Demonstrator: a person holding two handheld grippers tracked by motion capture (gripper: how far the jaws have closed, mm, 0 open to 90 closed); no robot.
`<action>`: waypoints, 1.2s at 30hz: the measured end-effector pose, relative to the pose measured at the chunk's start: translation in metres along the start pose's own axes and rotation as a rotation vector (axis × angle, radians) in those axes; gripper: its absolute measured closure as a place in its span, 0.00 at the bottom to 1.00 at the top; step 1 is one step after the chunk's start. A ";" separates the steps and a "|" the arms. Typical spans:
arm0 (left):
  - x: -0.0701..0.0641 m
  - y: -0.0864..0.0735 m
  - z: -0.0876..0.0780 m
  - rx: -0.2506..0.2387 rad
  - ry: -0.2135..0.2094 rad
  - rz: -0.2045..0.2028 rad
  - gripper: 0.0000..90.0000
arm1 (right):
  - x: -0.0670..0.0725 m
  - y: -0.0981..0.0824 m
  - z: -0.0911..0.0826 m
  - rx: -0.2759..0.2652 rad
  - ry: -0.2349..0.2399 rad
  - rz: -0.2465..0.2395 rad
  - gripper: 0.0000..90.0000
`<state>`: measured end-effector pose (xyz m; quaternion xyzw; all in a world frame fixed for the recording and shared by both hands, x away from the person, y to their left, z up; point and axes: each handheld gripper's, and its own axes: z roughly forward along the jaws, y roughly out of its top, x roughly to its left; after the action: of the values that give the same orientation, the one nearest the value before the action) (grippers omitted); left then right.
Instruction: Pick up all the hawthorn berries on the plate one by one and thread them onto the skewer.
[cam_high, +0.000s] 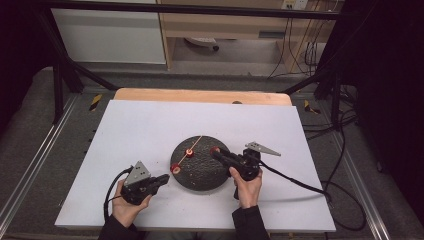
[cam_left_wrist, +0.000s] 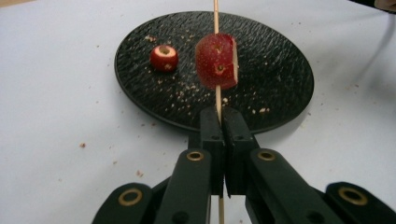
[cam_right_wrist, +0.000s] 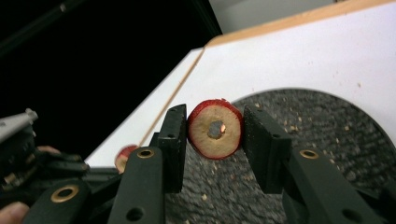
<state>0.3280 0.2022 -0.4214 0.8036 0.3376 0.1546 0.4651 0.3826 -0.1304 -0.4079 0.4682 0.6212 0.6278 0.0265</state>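
The left gripper (cam_left_wrist: 219, 122) clamps its jaws on a wooden skewer (cam_left_wrist: 216, 18) that points away over the black plate (cam_left_wrist: 280, 60), carrying one red fruit slice (cam_left_wrist: 216, 61); the right gripper (cam_right_wrist: 215, 133) pinches another slice (cam_right_wrist: 215, 129).

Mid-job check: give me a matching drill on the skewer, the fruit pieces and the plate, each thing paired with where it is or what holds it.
Things:
1. wooden skewer
2. slice with the hollow core
3. small piece showing a cored top
4. black plate

States:
A. lying loose on the plate
B. resting on the white table, strewn with crumbs
C. pinched in the left gripper, with a red piece threaded on it
D. clamped in the right gripper, above the plate

Pairs: 1-C, 2-D, 3-A, 4-B
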 end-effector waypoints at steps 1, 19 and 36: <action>-0.002 0.003 0.001 -0.006 0.002 0.004 0.98 | 0.000 0.001 0.000 -0.015 -0.001 0.009 0.69; -0.016 0.019 0.012 -0.073 0.004 -0.011 0.98 | -0.003 0.025 -0.001 -0.230 0.011 0.084 0.69; -0.026 0.008 0.015 -0.074 -0.015 0.007 0.98 | -0.007 0.027 0.008 -0.360 0.023 0.132 0.69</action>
<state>0.3205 0.1716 -0.4212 0.7881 0.3255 0.1625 0.4966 0.4064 -0.1349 -0.3915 0.4885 0.4671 0.7344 0.0615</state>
